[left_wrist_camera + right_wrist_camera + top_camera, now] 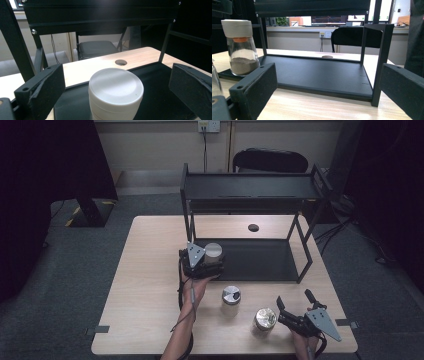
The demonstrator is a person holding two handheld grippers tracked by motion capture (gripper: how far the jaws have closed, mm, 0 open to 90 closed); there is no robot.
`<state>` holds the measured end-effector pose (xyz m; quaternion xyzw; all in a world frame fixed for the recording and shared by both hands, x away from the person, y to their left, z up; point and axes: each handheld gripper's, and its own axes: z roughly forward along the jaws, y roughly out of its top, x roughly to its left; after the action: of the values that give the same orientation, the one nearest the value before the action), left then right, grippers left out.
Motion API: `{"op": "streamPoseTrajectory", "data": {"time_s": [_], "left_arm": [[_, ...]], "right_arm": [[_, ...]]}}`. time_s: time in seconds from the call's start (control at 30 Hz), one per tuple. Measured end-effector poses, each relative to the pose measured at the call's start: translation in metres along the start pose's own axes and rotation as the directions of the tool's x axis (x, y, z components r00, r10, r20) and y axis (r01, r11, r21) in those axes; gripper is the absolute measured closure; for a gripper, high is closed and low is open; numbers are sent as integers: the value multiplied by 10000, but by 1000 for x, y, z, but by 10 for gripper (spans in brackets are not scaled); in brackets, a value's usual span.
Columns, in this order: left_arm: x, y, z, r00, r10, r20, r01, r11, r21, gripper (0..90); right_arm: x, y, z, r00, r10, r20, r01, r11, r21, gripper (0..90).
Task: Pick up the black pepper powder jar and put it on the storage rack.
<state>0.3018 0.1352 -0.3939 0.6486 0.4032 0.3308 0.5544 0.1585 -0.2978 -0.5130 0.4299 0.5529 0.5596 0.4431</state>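
Here, from the high view, the left gripper [209, 260] stands at the front left corner of the black rack [250, 190], around a white-capped jar [213, 251] that sits on the rack's bottom shelf. Two more jars wait on the table [150, 285]: one with a steel lid [231, 295], one with a crinkled foil-like top [264, 318]. The right gripper [296, 304] rests near the table's front right, jaws spread and empty, just beside the foil-topped jar.

In the left gripper view the jar's cap [115, 87] lies between the jaws, which stand wide apart and clear of it on both sides: released, not touching.

In the right gripper view the jar [241, 47] shows a glass body part filled with grey-brown powder under an orange band; the right jaws are open on nothing.

I judge the jar rigid, fairly light, smooth and breakable if dropped or knocked. The glass may slip; gripping across the body just under the cap seems safest.

No brand, label or legible writing shows on anything.
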Motion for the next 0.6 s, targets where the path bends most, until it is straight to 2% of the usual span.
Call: {"op": "streamPoseTrajectory", "data": {"time_s": [0.33,0.6], "left_arm": [[0,0,-4,10000,-60,-77,59,10000,-44,0],[0,-2,-10,10000,-60,63,63,9994,-340,2]], "right_arm": [[0,0,0,10000,17,10,-17,10000,-15,6],[0,0,0,10000,16,16,-16,10000,4,6]]}}
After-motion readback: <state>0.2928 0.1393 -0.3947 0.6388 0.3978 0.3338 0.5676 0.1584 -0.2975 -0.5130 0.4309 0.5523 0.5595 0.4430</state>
